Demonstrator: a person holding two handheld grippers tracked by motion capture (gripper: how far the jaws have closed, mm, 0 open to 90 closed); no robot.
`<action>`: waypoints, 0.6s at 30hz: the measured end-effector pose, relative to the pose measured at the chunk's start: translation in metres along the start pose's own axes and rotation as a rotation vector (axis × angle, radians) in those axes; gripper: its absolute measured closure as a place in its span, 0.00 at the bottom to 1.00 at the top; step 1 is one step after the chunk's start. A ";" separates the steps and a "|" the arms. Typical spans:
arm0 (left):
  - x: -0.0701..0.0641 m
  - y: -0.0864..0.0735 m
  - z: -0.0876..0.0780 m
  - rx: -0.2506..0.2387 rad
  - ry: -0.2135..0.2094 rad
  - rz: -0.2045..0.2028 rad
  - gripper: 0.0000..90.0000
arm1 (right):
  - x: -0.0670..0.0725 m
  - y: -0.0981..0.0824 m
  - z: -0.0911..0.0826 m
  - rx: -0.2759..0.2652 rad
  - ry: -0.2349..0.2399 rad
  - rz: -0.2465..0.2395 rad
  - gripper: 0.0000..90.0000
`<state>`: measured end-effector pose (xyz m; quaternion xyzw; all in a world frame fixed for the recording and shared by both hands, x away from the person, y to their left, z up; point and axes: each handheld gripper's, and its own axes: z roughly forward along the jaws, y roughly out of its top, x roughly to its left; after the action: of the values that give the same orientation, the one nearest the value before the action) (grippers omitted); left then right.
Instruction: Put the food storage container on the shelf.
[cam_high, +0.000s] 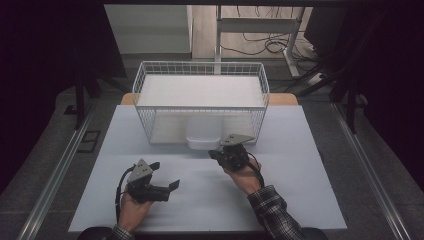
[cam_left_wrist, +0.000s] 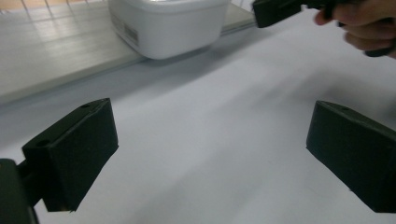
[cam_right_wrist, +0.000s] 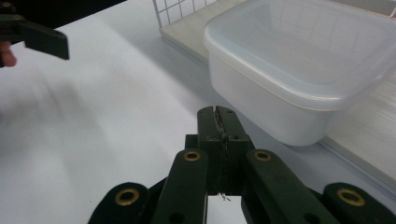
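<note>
beside the tub (cam_high: 203, 138), right claw (cam_high: 216, 154) pressed closed, level.

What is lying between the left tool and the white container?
Nothing: the high view shows bare table between the left tool and the white container.

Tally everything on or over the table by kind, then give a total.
Wire basket: 1
White plastic container, part way out of the basket's open front: 1
Hand-held tools: 2, the left tool open, the right tool shut on nothing
Total: 4
</note>
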<state>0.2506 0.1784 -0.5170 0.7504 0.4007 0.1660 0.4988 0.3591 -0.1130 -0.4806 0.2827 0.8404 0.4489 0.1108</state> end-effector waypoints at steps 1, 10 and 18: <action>-0.001 -0.001 -0.002 -0.002 0.004 0.009 0.01 | 0.001 0.000 0.002 0.000 0.000 -0.001 0.99; -0.006 -0.006 -0.003 0.004 0.015 0.035 0.01 | -0.005 0.004 0.028 0.012 -0.011 0.022 0.99; -0.005 -0.007 -0.002 0.008 0.016 0.044 0.01 | -0.014 0.007 0.049 0.028 -0.040 0.035 0.99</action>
<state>0.2431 0.1769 -0.5221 0.7596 0.3885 0.1813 0.4891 0.3948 -0.0843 -0.5037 0.3076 0.8393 0.4331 0.1158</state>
